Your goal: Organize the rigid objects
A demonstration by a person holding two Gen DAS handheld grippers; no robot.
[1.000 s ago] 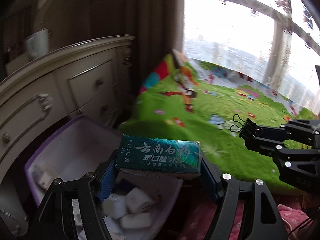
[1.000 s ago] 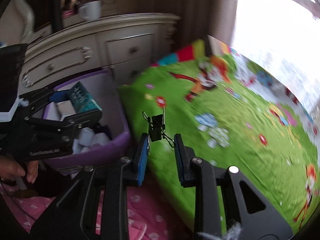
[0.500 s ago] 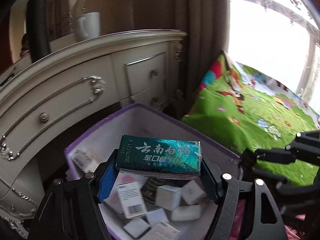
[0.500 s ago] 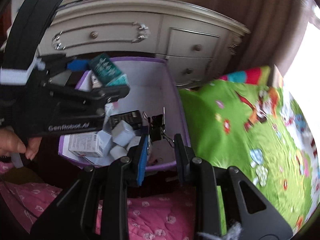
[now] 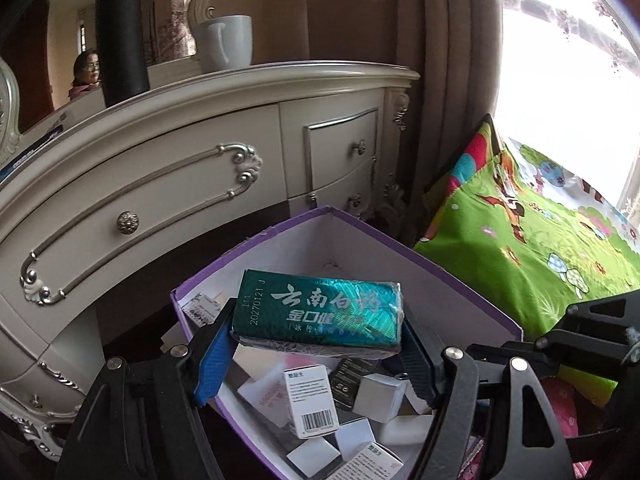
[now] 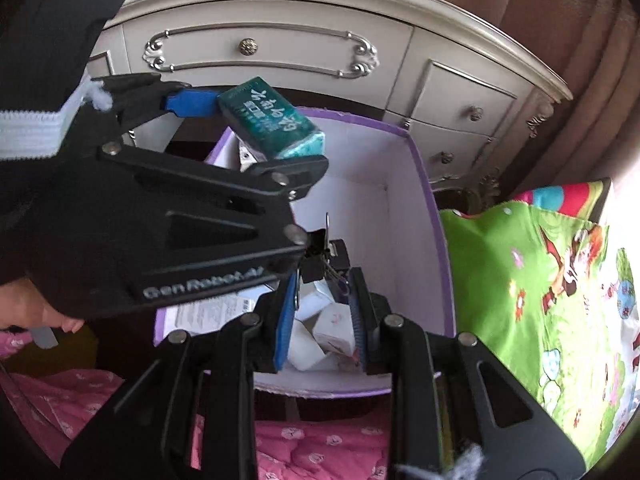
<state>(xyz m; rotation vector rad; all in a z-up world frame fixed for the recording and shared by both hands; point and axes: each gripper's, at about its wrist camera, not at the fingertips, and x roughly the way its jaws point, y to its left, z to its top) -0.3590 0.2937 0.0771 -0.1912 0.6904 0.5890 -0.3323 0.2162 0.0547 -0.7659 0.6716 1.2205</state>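
My left gripper is shut on a green toothpaste box with white Chinese lettering, held crosswise above the open purple-rimmed box. The box holds several small white cartons. In the right wrist view the green toothpaste box hangs over the purple box's far left corner. My right gripper is shut on a black binder clip, held over the box's near side, just under the left gripper's body.
A cream dresser with silver handles stands right behind the box; a white mug and a black flask stand on top. A green cartoon mat lies to the right, pink quilt near me, curtain behind.
Both grippers swung left from over the green mat to above the purple box, still holding the toothpaste box and the binder clip.
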